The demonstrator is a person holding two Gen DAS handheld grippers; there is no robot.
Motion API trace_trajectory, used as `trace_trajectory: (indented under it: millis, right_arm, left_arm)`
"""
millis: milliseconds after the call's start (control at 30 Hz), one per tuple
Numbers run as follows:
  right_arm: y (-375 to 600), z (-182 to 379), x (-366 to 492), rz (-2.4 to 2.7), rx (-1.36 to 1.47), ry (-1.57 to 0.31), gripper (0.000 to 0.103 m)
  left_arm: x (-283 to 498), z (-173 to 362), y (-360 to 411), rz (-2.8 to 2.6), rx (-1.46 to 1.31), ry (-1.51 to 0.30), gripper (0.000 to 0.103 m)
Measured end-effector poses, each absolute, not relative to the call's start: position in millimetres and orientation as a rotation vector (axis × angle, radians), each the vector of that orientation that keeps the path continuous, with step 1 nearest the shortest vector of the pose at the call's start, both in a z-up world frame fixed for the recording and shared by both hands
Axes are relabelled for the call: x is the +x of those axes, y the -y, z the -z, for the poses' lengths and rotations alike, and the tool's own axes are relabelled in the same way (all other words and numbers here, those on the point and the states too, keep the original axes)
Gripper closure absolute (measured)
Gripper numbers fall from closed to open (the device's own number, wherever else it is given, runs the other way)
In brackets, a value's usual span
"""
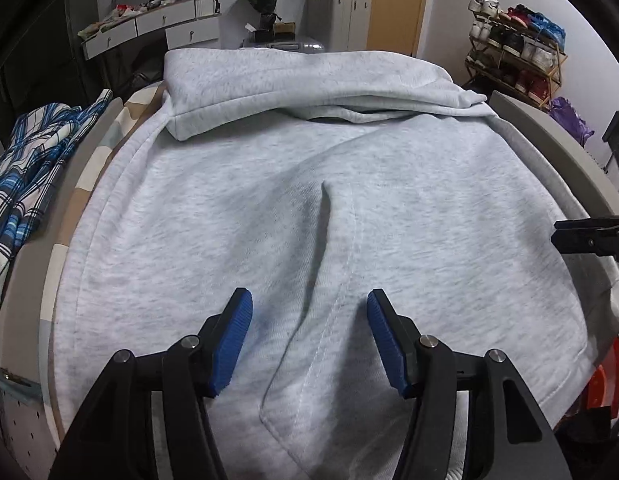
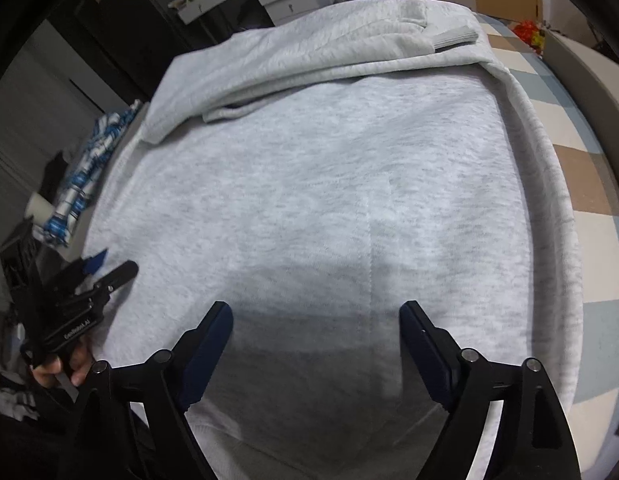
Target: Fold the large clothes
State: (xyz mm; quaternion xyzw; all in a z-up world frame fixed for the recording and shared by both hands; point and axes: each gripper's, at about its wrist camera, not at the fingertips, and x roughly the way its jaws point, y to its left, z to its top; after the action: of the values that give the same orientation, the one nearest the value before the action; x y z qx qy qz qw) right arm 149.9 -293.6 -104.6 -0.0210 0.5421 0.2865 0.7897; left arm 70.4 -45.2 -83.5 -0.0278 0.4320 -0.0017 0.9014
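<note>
Far left, a blue-and-white plaid garment (image 1: 27,168) lies bunched at the desk's left edge, apart from the main piece; it also shows as a blurred strip in the right wrist view (image 2: 89,176). W/ it on the desk (image 1: 549,136), a checked cloth (image 2: 581,168) in tan, cream and pale blue covers the top, visible along both sides of the grey sweatshirt (image 1: 309,184). The sweatshirt lies spread flat over most of the desk, its far part folded back toward the near side as a thick band w/ a ribbed cuff at the far right (image 2: 455,36). A crease and a stitched seam run down the middle of the fabric toward the near edge. The left gripper (image 1: 309,336) hangs over the near middle of the sweatshirt, blue-padded fingers (image 1: 233,344) spread apart, nothing pinched btwn them, fabric only below. Seen from the right wrist view, that same left gripper (image 2: 105,268) is at the near left edge of the garment, a hand (image 2: 61,368) wrapped round its handle. The right gripper (image 2: 315,344) is over the near right part of the sweatshirt, fingers (image 2: 425,352) spread wide, nothing btwn them; whether the tips touch the cloth, can't tell. Its tip pokes in at the right edge of the left wrist view (image 1: 589,236). Far bkgd: white drawers (image 1: 149,28) left, shoe rack (image 1: 517,52) right.
</note>
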Motion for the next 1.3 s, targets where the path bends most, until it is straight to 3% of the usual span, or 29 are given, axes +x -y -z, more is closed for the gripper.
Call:
trace_trajectory:
  millis: [67,133,533,667,767,800,833,867,933,1000,1133,1300]
  right_arm:
    - [285,106,145,-0.608,-0.087,-1.171,0.006]
    - [277,108,143,-0.587,-0.117,-1.176,0.0]
    - [265,109,138,-0.499,-0.17,-1.153,0.0]
    - [279,104,147,-0.576,-0.051,-1.091,0.006]
    - [287,102,153,-0.571,-0.01,-1.051,0.021]
    - [286,101,154,-0.563,-0.014,-1.046,0.032]
    - [285,102,154,-0.558,-0.031,-1.042,0.058]
    - [283,102,153,-0.562,-0.059,-1.046,0.072]
    - [283,96,148,-0.576,-0.072,-1.008,0.088]
    - [291,86,142,-0.593,-0.023,-0.959,0.094]
    - [316,79,143,-0.647,0.15,-0.93,0.095]
    - [312,86,143,-0.586,0.105,-0.935,0.097]
  left_arm:
    - [66,86,49,0.048,-0.029,-0.88,0.031]
    - [63,86,49,0.054,-0.015,-0.875,0.03]
    - [60,83,53,0.054,-0.022,-0.897,0.029]
    - [58,79,46,0.097,-0.09,-0.891,0.029]
    - [58,78,45,0.11,-0.107,-0.891,0.029]
    - [58,77,44,0.113,-0.108,-0.89,0.029]
    - [57,77,44,0.115,-0.11,-0.889,0.029]
    - [57,77,44,0.115,-0.112,-0.889,0.029]
    - [56,76,45,0.117,-0.111,-0.888,0.029]
    - [57,76,46,0.118,-0.109,-0.886,0.029]
    - [56,73,43,0.127,-0.127,-0.884,0.029]
    - [56,71,43,0.145,-0.163,-0.878,0.029]
